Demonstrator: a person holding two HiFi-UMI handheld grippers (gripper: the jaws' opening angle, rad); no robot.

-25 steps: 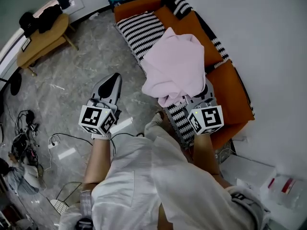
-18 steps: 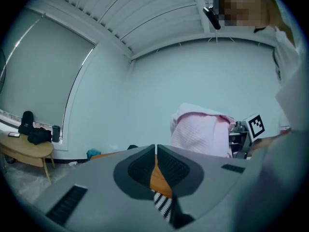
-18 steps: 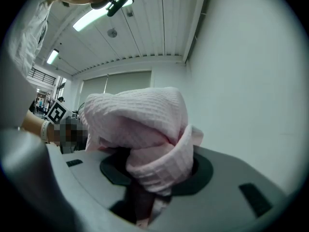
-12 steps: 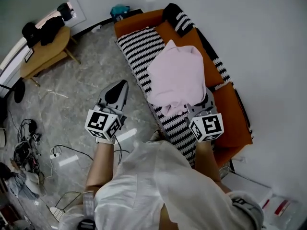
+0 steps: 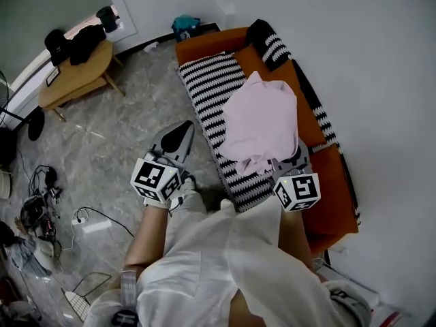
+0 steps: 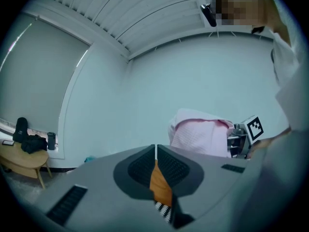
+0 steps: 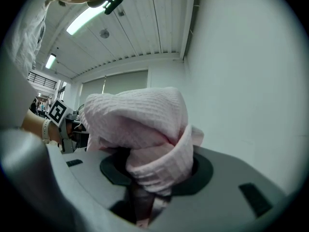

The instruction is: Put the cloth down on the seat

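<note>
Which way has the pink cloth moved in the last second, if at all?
Yes. Against the sofa, the pink cloth has gone slightly inward from the front edge, now wholly above the striped seat, and seems lower.

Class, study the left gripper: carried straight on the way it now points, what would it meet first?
Most likely the sofa: the left gripper, shut and empty, aims at its striped seat cover. Its height is unclear, so it might pass over to the wall.

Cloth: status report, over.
Right hand-held gripper shut on pink cloth, bunched over the striped seat, not yet down. Left hand-held gripper shut, empty, over the floor. Nothing seen blocking the seat.
</note>
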